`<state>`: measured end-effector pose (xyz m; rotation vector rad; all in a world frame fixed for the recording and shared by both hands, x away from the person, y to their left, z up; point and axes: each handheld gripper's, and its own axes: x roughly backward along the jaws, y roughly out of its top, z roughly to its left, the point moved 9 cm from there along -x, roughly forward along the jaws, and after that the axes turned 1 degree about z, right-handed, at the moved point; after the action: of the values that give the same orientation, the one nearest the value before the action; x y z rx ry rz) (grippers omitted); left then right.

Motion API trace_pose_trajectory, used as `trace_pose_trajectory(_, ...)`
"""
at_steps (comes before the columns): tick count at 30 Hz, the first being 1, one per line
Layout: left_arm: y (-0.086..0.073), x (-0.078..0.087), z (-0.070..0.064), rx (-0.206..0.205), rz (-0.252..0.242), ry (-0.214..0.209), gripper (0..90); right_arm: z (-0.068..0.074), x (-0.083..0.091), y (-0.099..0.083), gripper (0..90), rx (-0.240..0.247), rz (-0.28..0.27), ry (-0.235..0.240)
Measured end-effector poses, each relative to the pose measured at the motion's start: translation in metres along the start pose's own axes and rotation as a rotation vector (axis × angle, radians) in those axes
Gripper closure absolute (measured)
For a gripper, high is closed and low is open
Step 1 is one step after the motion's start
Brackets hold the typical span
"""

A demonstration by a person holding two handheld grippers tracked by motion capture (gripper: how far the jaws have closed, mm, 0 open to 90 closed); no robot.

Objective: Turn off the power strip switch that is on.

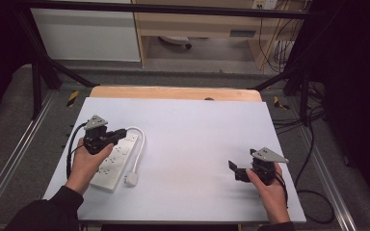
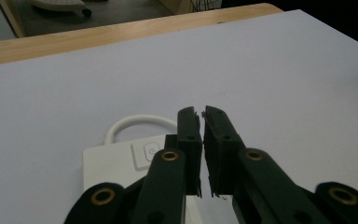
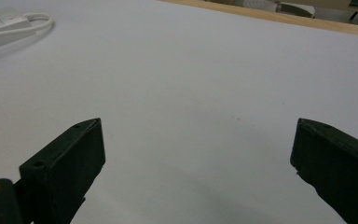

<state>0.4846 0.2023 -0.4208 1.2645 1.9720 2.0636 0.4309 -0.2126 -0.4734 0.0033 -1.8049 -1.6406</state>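
Left gripper over power strip, jaws together, nothing between. Strip's long axis runs away from person. Right gripper well apart, jaws wide.

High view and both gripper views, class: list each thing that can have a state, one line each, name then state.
Left gripper: jaws nearly closed, holding nothing, above the power strip.
Right gripper: jaws wide open, empty, over bare table.
Power strip: flat on the table, sockets empty.
Cord: looped beside the strip.
Plug: unplugged, lying on the table.
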Motion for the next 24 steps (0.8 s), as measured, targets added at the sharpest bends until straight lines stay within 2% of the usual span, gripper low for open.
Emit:
trace_pose_trajectory(12, -0.009, -0.007, 0.003, -0.001, 0.044, -0.001, 89.5, 0.000, 0.000, 0.000, 3.5, 0.001, 0.001, 0.001)
trace_pose_trajectory(24, -0.016, -0.013, 0.004, -0.007, 0.086, 0.006, 89.9, -0.001, 0.000, 0.000, 3.5, 0.003, 0.004, 0.002)
